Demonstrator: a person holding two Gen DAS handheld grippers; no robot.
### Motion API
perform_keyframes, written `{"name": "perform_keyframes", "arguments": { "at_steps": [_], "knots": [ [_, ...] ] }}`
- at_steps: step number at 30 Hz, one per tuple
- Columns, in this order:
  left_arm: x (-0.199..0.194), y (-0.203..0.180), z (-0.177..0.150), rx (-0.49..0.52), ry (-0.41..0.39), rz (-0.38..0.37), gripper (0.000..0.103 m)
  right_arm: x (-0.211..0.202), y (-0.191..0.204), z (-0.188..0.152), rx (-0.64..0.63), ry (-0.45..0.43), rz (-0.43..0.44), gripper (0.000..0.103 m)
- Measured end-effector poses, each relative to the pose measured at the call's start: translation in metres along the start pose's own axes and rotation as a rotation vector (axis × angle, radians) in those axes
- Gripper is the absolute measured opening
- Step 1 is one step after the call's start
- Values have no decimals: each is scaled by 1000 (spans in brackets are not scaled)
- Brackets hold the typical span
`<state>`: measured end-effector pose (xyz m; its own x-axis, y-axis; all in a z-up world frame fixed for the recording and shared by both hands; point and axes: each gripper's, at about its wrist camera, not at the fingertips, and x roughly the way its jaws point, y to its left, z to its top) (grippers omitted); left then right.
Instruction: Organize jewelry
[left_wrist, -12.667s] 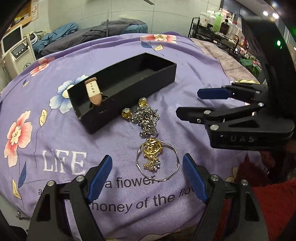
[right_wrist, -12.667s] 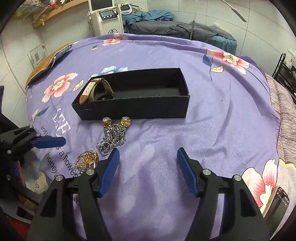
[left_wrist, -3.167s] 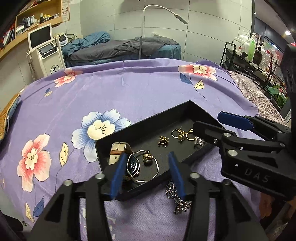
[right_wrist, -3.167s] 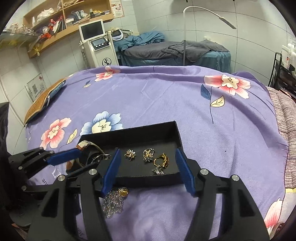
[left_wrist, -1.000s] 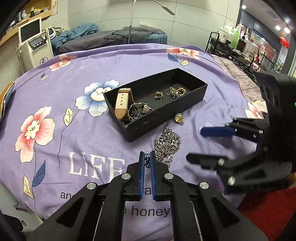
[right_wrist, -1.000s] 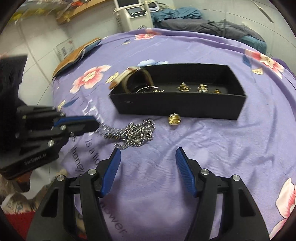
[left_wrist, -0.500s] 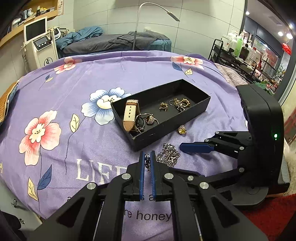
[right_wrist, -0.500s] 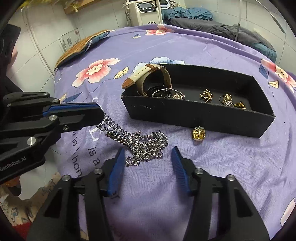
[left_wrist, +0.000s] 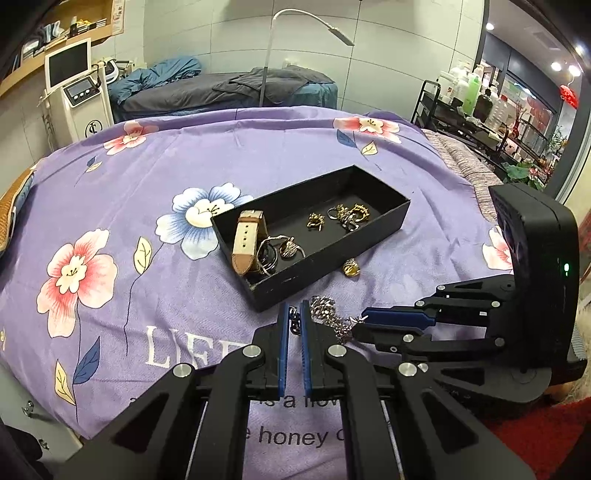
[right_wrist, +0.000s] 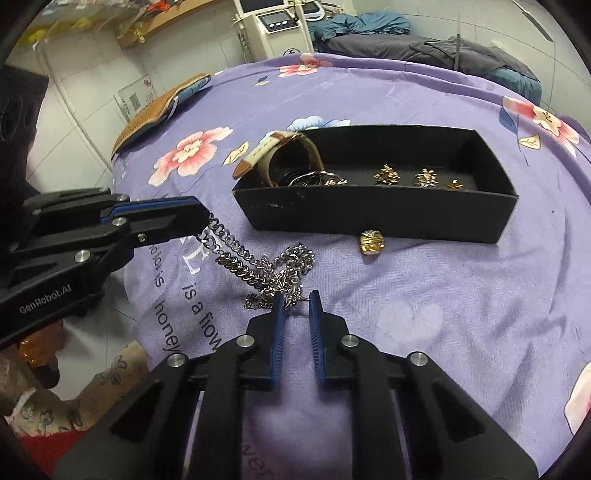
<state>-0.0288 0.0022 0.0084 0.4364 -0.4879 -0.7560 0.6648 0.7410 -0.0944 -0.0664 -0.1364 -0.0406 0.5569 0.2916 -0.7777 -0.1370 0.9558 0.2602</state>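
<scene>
A black open box (left_wrist: 373, 236) (right_wrist: 369, 214) sits on the purple flowered bedspread. It holds a tan-strap watch (left_wrist: 248, 240) (right_wrist: 277, 155), a bangle and several small gold pieces (left_wrist: 347, 216) (right_wrist: 406, 177). A silver chain (right_wrist: 273, 269) (left_wrist: 325, 314) lies in front of the box. My left gripper (left_wrist: 294, 325) (right_wrist: 201, 218) is shut on one end of the chain. My right gripper (right_wrist: 296, 299) (left_wrist: 360, 325) is nearly closed around the chain's other, bunched end. A gold earring (right_wrist: 372, 241) (left_wrist: 351, 267) lies against the box's front wall.
A woven cushion (right_wrist: 159, 110) lies at the bed's left edge. A white machine with a screen (left_wrist: 77, 96) and a dark massage bed (left_wrist: 229, 88) stand behind. A shelf rack with bottles (left_wrist: 476, 107) is at the right.
My right gripper has moved down to the chain and narrowed its fingers around the bunched end. My left gripper still holds the chain's other end, pulled out to the left.
</scene>
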Motion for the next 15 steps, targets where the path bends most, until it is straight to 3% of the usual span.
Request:
{"name": "perform_keyframes", "arguments": {
  "at_steps": [8,15],
  "knots": [
    [-9,-11,16,27,-37,-10,6,-29,-8,12,36,-60,7,14],
    [-30,-25,49,80,-132,-22,6,-58,-7,32,16,-132,1,14]
  ]
}}
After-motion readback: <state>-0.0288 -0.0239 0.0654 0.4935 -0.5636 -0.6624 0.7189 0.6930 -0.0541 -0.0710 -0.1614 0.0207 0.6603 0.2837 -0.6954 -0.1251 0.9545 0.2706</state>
